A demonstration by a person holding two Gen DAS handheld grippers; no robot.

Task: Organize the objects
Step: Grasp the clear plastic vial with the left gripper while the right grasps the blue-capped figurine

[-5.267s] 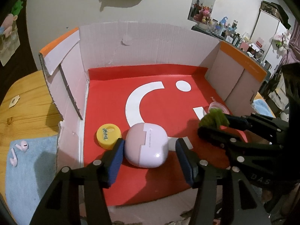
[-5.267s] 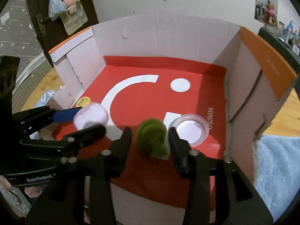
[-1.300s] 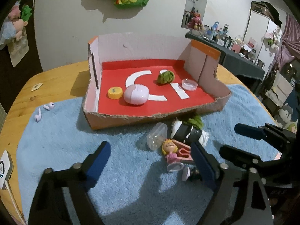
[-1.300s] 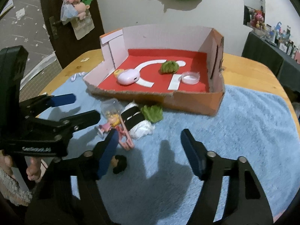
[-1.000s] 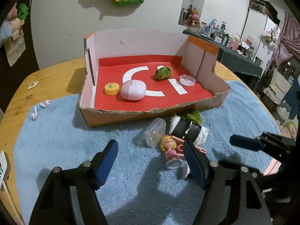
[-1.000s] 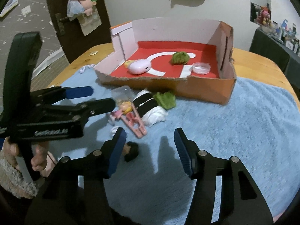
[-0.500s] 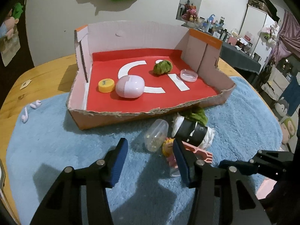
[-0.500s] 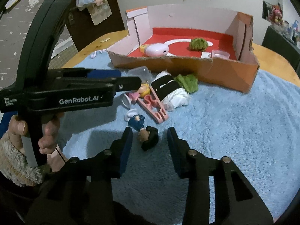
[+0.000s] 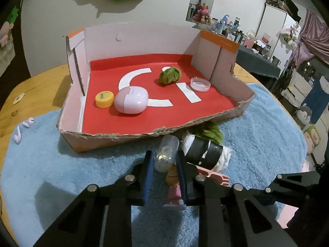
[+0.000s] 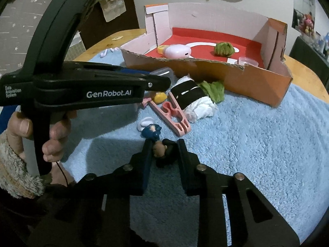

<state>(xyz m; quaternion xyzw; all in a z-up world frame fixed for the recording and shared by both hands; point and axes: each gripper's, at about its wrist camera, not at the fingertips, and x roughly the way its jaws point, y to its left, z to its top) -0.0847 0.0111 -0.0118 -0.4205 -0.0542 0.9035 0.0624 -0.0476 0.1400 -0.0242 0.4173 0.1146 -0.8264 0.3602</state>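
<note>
At the bottom centre of each wrist view our jaws have just come together from wide open: the left gripper (image 9: 163, 163) now pinches the clear capsule (image 9: 166, 155), and the right gripper (image 10: 163, 151) clamps the dark-haired head of a small figure (image 10: 163, 151) lying on the blue towel (image 10: 257, 144). We judge both grasps made, so lifting toward the box should come next. Just past the left jaws sit a blonde doll (image 9: 172, 177), a pink clip (image 10: 174, 113) and a black-and-white bundle (image 9: 203, 152), touching or nearly so, and a lift could drag them. Beyond them the cardboard box (image 9: 123, 138) shows a torn, low front edge, easy to clear. Inside, a pink case (image 9: 131, 100), yellow cap (image 9: 104, 98), green tuft (image 9: 170, 75) and clear lid (image 9: 200, 84) leave open red floor at the front right.
</note>
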